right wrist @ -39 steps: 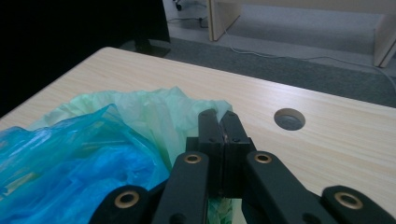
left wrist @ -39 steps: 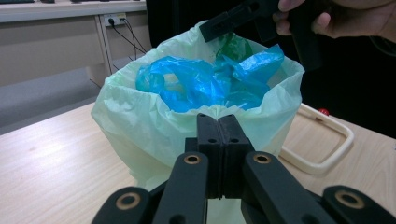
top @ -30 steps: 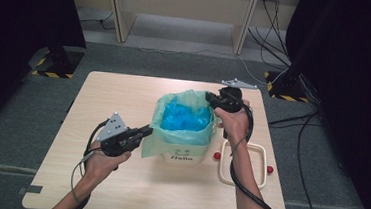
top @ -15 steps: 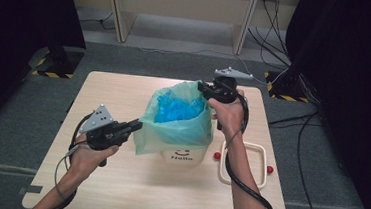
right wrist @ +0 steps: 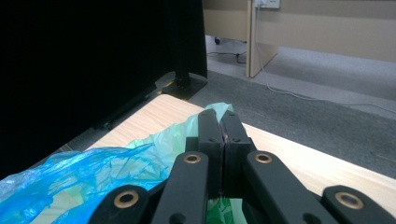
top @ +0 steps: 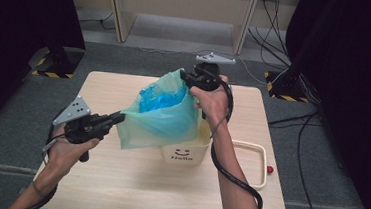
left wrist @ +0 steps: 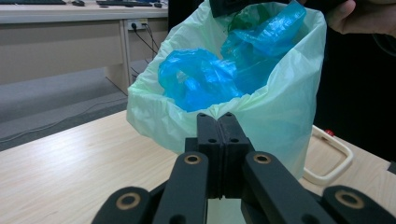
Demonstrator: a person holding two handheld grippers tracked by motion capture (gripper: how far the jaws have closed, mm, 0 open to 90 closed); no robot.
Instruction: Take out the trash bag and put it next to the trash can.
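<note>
Green bag (top: pixel 159 120) hangs stretched above the white bin (top: pixel 187 152) near the table's middle — left gripper (top: pixel 117 118) and right gripper (top: pixel 187 77) each have jaws clamped on its rim. Blue plastic (top: pixel 159 100) sits inside; likely mostly lifted out — clearing the bin remains.

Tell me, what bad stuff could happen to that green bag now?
1. Both claws, the left claw and the right claw, are shut on thin edges of the green bag. The plastic might tear or slip free.
2. The bag hangs partly out of the white bin. Pulling more could tip or drag the bin.
3. The blue plastic sits loose near the bag's open top. It could spill out if the bag tilts.
</note>
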